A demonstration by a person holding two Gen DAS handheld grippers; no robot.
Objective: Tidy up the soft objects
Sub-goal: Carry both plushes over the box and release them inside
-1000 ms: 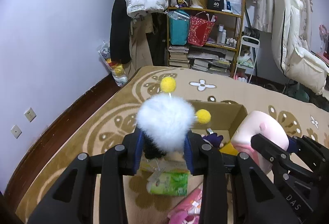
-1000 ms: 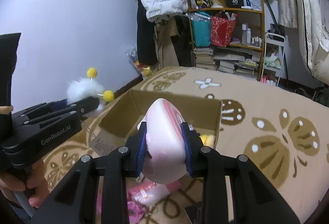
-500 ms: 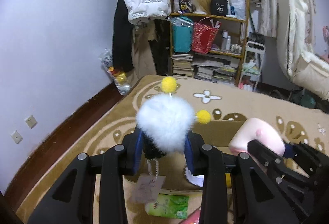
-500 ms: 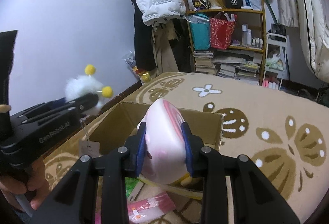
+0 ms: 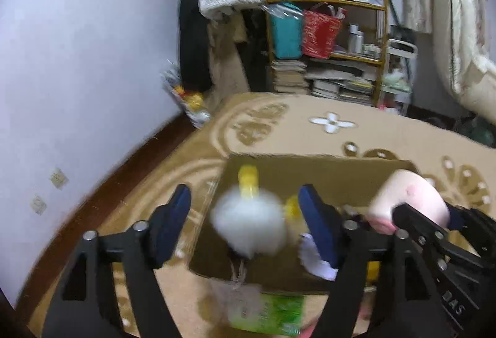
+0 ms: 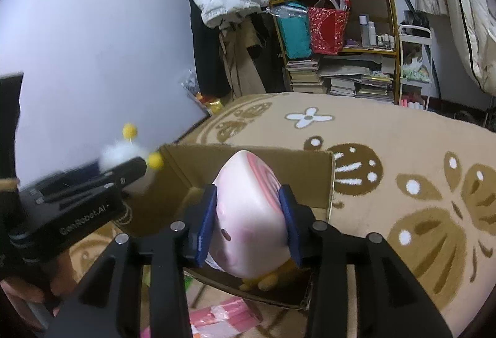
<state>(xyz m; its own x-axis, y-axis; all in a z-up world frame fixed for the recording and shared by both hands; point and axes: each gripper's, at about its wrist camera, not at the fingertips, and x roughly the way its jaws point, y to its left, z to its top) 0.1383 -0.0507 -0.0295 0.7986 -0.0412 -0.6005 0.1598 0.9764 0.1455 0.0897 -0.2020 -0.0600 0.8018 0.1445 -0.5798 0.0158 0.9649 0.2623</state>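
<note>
Left gripper [image 5: 245, 224]: jaws spread wide, gripping nothing. The white puff [image 5: 249, 228] sits between the pads without touching either, blurred, with its yellow bobbles [image 5: 248, 180] above it. Judged to be in free fall, released directly ahead of the tool so that it drops into the box [image 5: 313, 164] below the fingertips. A tag on a string [image 5: 238, 271] hangs beneath it.

Right gripper [image 6: 248, 214]: closed on the pink plush [image 6: 249, 207], both blue pads [image 6: 207, 218] pressed flat against its sides. The plush bulges forward of the pads, so the hold looks firm for a soft body. It hangs over the near edge of the box, ahead of and slightly below the tool; judged to be staged for the same drop.

Box: open-topped cardboard, on the patterned rug [image 6: 403, 152], directly under both tools. A yellow toy [image 6: 269, 277] shows inside, beneath the pink plush. From the left wrist view, something white and something dark also lie inside; too blurred to identify.

Near side of the box, below the tools: a green packet [image 5: 272, 313] and pink packets [image 6: 223, 317] lie on the rug, outside the box. Judgement: task partly done; the pink plush release is the step pending. Risk: it is held close to the near wall and could catch on the rim.
</note>
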